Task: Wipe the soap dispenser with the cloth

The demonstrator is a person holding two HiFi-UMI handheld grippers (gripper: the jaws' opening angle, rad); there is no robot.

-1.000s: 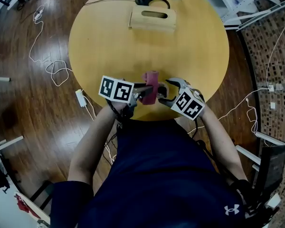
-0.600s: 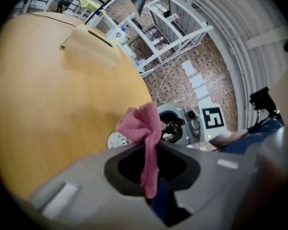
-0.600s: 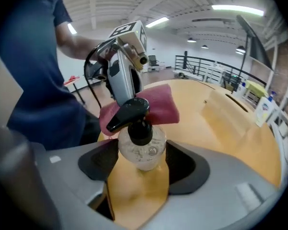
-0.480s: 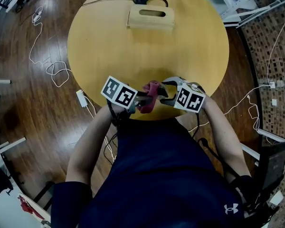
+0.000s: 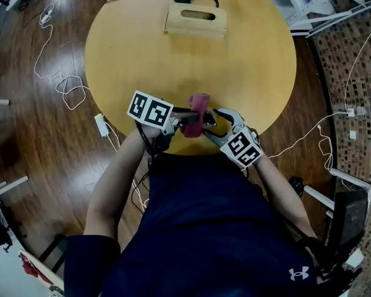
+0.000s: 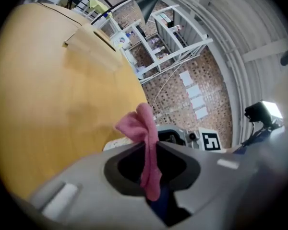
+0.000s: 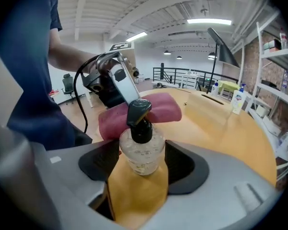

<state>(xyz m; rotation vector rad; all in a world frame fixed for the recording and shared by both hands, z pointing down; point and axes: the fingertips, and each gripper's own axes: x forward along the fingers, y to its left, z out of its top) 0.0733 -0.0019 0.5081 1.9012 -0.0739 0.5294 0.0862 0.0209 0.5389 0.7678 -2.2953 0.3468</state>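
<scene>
Head view: the round yellow table (image 5: pixel 173 67) fills the frame, a wooden box (image 5: pixel 196 20) with a slot in its top at its far edge, and I work at the near edge with both grippers close together. My left gripper (image 5: pixel 187 117) is clamped tight on the pink cloth (image 6: pixel 143 128), which stands up in a bunched fold out of the closed jaws. My right gripper (image 5: pixel 211 124) holds the soap dispenser (image 7: pixel 141 150), a clear bottle standing upright between the jaws; they have just been closing and their pads now sit against its sides. In the right gripper view the cloth lies across just behind the dispenser's black pump head (image 7: pixel 138 111); whether it touches I cannot tell.
</scene>
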